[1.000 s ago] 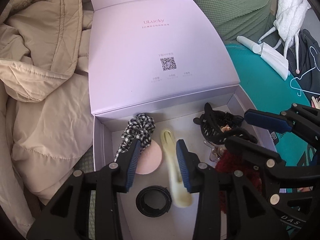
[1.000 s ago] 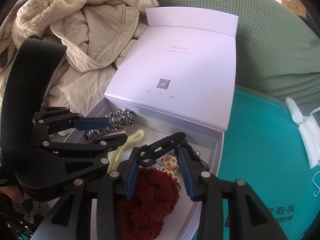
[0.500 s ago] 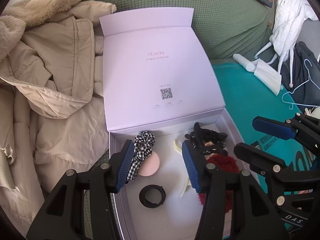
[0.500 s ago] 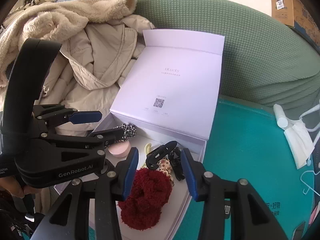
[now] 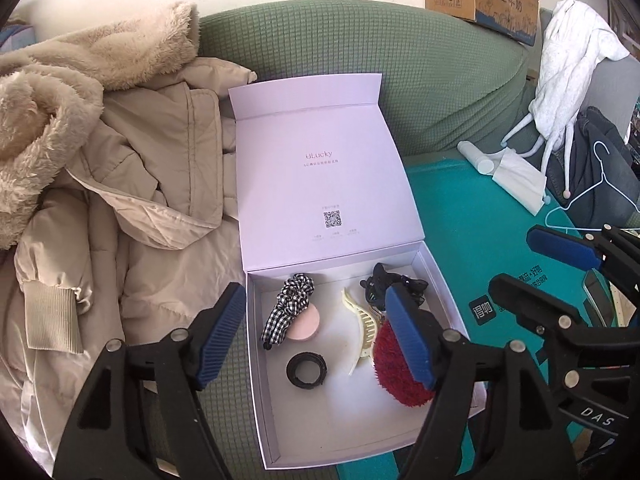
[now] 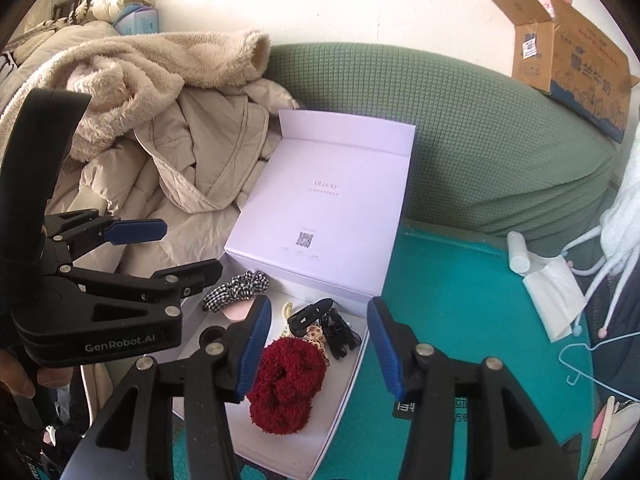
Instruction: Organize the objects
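On the far left the beige coat (image 5: 120,208) lies heaped beside my lilac box (image 5: 256,364), whose lid (image 5: 320,184) stands thrown back against the green sofa (image 5: 440,80). My left gripper (image 5: 316,336) hangs above the box, its jaws just spread and nothing between them. Inside, from left to right, lie the checked scrunchie (image 5: 290,312) over a pink puff (image 5: 306,322), a black ring (image 5: 307,370) nearer me, the cream claw clip (image 5: 362,330), the black clip (image 5: 380,284) at the far wall and the red scrunchie (image 5: 394,368). My right gripper (image 6: 316,346) has also just let go and carries nothing. I judge the sorting nearly done; shutting the lid looks left, and perhaps the tissue (image 5: 518,182) and hanger (image 5: 588,196) on the teal mat (image 5: 460,208) at right
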`<control>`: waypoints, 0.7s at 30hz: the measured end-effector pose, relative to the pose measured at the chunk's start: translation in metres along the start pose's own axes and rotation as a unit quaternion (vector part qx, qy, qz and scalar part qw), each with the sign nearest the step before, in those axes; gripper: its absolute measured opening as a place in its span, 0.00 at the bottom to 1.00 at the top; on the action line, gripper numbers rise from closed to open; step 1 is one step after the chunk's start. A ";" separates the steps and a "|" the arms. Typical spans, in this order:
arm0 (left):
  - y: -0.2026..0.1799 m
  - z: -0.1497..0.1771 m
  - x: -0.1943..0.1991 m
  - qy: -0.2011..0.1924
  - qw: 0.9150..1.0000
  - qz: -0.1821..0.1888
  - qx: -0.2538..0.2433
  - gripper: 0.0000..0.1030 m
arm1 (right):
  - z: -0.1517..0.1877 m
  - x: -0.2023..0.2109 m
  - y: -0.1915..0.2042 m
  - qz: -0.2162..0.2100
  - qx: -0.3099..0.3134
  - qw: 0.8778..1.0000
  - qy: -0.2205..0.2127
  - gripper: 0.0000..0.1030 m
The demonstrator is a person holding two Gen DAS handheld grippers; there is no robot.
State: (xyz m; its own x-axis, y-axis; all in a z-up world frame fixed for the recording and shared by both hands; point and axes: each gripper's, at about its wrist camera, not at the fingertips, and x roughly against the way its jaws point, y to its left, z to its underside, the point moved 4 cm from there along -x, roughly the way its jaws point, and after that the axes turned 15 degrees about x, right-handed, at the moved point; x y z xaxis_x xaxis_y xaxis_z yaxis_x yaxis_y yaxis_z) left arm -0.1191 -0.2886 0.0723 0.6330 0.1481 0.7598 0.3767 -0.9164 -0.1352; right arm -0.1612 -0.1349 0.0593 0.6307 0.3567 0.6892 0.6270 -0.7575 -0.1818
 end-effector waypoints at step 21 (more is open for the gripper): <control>0.013 0.060 0.106 -0.041 0.999 -0.019 -0.013 0.87 | 0.030 0.084 0.040 0.042 -0.003 0.999 -0.006 0.63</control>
State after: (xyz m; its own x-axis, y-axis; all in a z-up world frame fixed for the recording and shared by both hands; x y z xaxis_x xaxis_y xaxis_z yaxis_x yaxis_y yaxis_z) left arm -0.0064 -0.2627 0.1127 0.6730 0.2121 0.7086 0.3843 -0.9188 -0.0900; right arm -0.0698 -0.1191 0.0889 0.6860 0.2980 0.6637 0.5686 -0.7887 -0.2336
